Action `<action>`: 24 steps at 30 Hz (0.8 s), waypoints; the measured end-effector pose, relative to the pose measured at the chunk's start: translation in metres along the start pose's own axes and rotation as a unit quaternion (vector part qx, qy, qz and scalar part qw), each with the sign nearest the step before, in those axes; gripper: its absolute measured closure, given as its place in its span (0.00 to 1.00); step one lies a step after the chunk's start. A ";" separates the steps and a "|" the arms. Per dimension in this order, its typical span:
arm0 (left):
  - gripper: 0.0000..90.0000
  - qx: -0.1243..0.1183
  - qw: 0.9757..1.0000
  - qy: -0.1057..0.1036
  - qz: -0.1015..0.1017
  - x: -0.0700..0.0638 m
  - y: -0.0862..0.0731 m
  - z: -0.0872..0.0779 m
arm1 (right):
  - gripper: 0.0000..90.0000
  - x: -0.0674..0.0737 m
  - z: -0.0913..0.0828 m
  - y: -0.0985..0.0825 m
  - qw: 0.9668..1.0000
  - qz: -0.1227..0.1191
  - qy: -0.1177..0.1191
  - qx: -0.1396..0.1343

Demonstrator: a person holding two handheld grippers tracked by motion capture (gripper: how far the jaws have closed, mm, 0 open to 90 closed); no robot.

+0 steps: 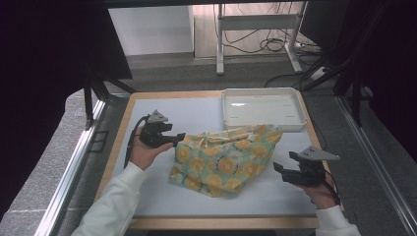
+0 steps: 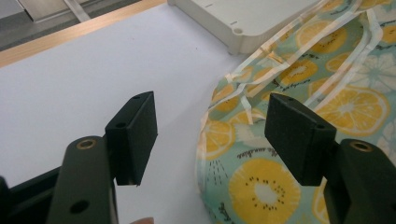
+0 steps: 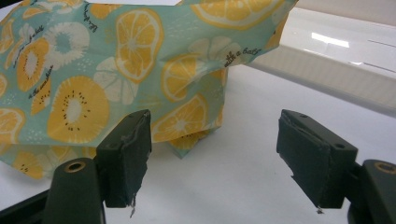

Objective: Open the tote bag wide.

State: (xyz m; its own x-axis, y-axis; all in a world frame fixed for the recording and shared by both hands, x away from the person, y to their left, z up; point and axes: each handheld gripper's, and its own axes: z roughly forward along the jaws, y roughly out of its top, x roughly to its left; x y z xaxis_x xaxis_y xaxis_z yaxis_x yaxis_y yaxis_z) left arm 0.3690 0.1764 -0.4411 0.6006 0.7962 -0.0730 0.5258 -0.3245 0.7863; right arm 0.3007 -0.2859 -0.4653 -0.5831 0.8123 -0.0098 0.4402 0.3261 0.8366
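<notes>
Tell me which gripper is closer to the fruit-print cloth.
The left gripper: its jaws reach the edge of the cloth, while the right gripper sits apart on bare table.

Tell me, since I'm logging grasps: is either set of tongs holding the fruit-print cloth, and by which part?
Neither. Both the left tongs and right tongs stand open, gripping no part of the cloth.

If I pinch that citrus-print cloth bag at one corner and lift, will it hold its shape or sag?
The cloth bag will probably sag: it lies crumpled in soft folds on the table. It looks light, since one corner drapes onto the white tray rim without shifting it. Its thin drawstrings may dangle and snag. Both the left claw and right claw stand open beside it.
</notes>
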 end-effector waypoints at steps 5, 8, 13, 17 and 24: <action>0.39 0.005 1.000 -0.001 0.008 0.000 0.005 0.010 | 0.29 0.000 0.001 0.000 1.000 -0.003 0.001 0.002; 0.38 0.007 1.000 0.000 0.013 0.001 0.009 0.015 | 0.29 0.000 0.002 0.000 1.000 -0.003 0.003 0.003; 0.39 0.012 1.000 -0.001 0.008 0.004 0.012 0.023 | 0.29 0.000 0.002 -0.001 1.000 0.000 0.002 0.004; 0.39 0.020 1.000 -0.003 0.008 0.005 0.011 0.026 | 0.29 0.000 0.003 -0.001 1.000 -0.002 0.003 0.005; 0.41 0.028 1.000 -0.007 0.001 0.007 0.011 0.034 | 0.29 0.000 0.004 -0.002 1.000 -0.001 0.003 0.006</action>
State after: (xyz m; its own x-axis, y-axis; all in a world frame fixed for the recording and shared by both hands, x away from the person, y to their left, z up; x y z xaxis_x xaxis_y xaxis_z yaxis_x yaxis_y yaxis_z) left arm 0.3998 0.1611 -0.4539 0.6102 0.7882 -0.0796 0.5564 -0.3548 0.7513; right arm 0.3030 -0.2850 -0.4690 -0.5884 0.8086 -0.0082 0.4471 0.3337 0.8299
